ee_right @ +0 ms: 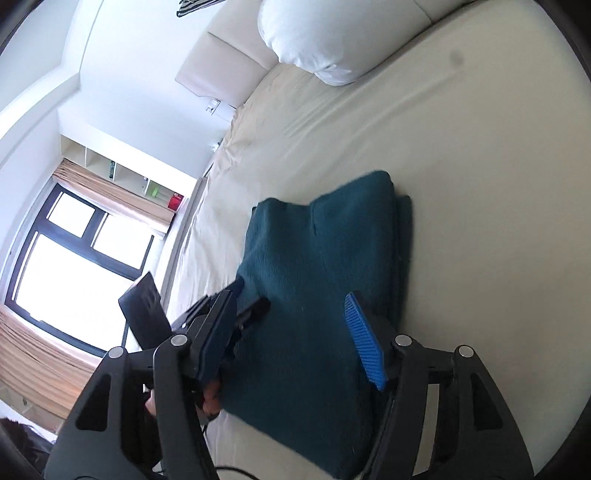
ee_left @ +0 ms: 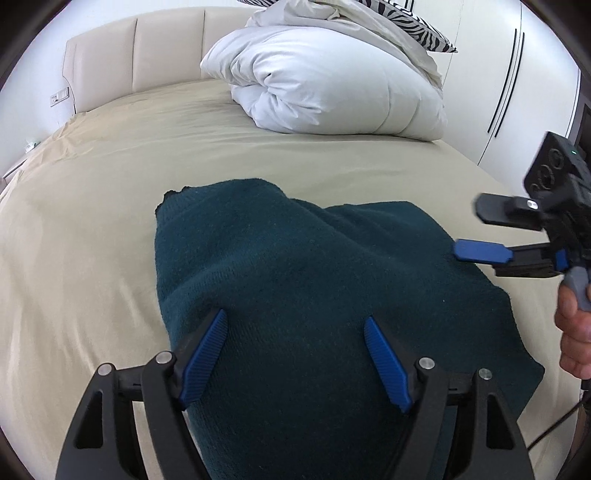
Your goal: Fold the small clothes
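A dark teal knitted garment [ee_left: 295,258] lies folded in layers on the beige bed sheet [ee_left: 92,221]. My left gripper [ee_left: 295,325] hovers over its near part, its blue pads [ee_left: 207,354] spread wide with only cloth below them, so it is open. At the garment's right edge my right gripper [ee_left: 471,230] is turned on its side, jaws apart and empty. In the right wrist view the garment [ee_right: 325,277] fills the gap of the open right gripper [ee_right: 291,299], whose pads do not touch it. The left gripper's fingertips [ee_right: 258,306] show over the garment's left edge.
A rolled white duvet [ee_left: 332,85] and a zebra-patterned pillow [ee_left: 417,26] sit at the head of the bed by the cream headboard [ee_left: 136,48]. A white wardrobe [ee_left: 517,74] stands to the right. A person's hand [ee_left: 576,332] holds the right gripper. A window [ee_right: 74,258] is beyond the bed.
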`<state>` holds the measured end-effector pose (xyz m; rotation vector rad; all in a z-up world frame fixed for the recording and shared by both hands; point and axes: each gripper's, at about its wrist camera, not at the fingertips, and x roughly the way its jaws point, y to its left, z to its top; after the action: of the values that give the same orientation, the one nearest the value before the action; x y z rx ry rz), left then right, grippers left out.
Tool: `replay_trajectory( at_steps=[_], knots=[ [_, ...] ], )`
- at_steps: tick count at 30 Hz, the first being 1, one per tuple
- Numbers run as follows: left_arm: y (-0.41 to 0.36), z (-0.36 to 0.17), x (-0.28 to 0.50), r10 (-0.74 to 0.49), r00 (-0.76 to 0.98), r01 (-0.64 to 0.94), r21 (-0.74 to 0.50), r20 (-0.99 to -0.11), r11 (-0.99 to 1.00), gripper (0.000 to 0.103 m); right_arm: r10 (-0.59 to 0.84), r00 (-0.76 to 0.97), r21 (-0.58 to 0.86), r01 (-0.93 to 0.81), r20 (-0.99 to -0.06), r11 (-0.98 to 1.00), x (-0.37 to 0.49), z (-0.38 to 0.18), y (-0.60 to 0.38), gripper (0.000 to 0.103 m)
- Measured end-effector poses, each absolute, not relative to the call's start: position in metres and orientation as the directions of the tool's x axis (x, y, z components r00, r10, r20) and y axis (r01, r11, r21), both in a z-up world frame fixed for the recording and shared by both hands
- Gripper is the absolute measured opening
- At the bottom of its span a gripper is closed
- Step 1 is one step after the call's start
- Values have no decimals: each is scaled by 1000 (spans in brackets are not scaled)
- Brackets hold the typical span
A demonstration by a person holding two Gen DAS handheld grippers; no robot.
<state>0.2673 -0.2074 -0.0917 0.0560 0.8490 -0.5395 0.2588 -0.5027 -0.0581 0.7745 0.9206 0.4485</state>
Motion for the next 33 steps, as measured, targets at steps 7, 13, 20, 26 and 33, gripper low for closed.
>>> replay_trajectory(
  at_steps=[7, 13, 20, 26, 33],
  knots=[
    [-202, -96, 270, -446, 530, 466, -191, -721, 864, 78, 630, 566, 787, 55, -532, 615, 322, -113, -514, 49],
    [-197, -96, 270, -469, 518, 472, -218, -716, 854, 78, 543, 618, 741, 100, -569, 664, 297, -105, -533, 40],
    [-196, -96, 266, -468, 526, 472, -214, -710, 855, 78, 674, 543, 749, -118, -501, 652, 228, -63, -489, 57],
    [-196, -99, 263, -472, 534, 490, -198, -702, 849, 78, 699, 514, 769, -113, -497, 629, 167, -110, -491, 64],
    [-166, -76, 250, -516, 552, 431, -306, -654, 849, 77, 585, 587, 709, -26, -559, 704, 160, -84, -514, 72]
  ],
)
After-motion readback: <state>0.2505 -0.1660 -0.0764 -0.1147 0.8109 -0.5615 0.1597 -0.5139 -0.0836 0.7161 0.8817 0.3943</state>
